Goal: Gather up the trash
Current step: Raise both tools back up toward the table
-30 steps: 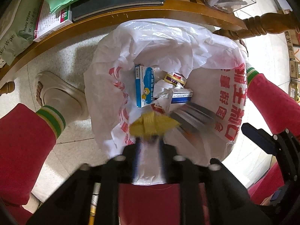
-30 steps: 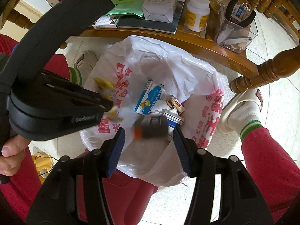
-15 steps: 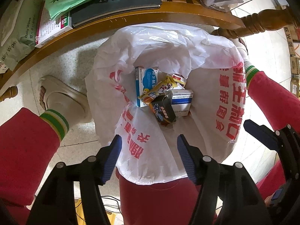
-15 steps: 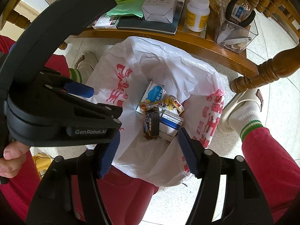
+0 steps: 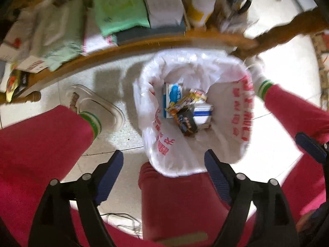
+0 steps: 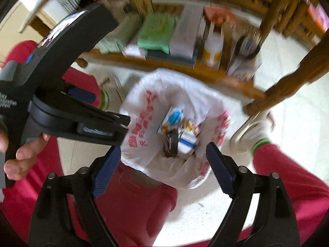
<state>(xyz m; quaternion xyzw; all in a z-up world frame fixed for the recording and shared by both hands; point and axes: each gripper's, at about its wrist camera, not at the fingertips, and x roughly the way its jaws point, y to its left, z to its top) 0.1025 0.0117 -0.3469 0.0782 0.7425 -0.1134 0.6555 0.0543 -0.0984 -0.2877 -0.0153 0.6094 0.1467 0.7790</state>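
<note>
- the left gripper [image 5: 163, 165] points straight down over a white plastic bag [image 5: 205, 76] with red print; its blue-padded jaws are opening, spread wide, and nothing lies between them.
- the right gripper [image 6: 162, 161] hangs above the same bag [image 6: 144, 103] — its jaws are opening too, wide apart and empty.
- the trash sits at the bottom of the bag: a blue-and-white box [image 5: 172, 96], a yellow wrapper [image 5: 185, 101] lying across it, a dark packet [image 5: 186, 122] and a white box with a blue stripe [image 5: 202, 115], all touching in one small heap.
- in the right wrist view the left gripper's black body crosses the left side, held by a hand [image 6: 22, 154].
- the bag stands on a pale tiled floor [image 5: 115, 140] between the person's legs in red trousers [image 5: 35, 144], just beside a wooden table edge [image 5: 131, 45].
- the table carries a green pack [image 5: 119, 14], a white box and a white bottle — all blurred.
</note>
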